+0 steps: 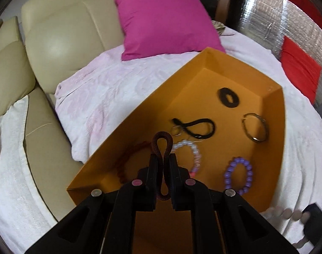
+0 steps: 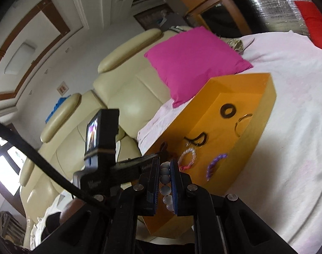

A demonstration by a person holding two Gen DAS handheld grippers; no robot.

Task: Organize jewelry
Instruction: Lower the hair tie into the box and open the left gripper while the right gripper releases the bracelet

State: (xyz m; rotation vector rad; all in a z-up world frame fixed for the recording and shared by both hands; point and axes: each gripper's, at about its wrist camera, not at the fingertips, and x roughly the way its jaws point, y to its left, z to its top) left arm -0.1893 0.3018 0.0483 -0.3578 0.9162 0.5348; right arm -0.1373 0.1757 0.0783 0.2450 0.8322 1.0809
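An orange box point(image 1: 139, 114) lies on the white bed cover and also shows in the right wrist view point(image 2: 264, 97). Inside it lie a black ring point(image 1: 228, 97), a gold bangle point(image 1: 255, 129), a black cord point(image 1: 194, 127), a clear bead bracelet point(image 1: 189, 150), a purple bead bracelet point(image 1: 239, 174) and a red bracelet point(image 1: 127, 160). My left gripper point(image 1: 163, 160) is shut on a dark brown coil hair tie point(image 1: 162, 146), held over the box's near end. My right gripper point(image 2: 165, 167) is shut on a white bead bracelet point(image 2: 165, 182), near the box's near left corner.
A pink cushion point(image 1: 161, 17) leans on the cream leather headboard point(image 1: 72, 33) behind the box. A red cushion point(image 1: 298, 69) lies at the right. White beads point(image 1: 283, 212) and part of the right gripper show at the lower right. The left gripper's camera point(image 2: 101, 131) stands left of my right gripper.
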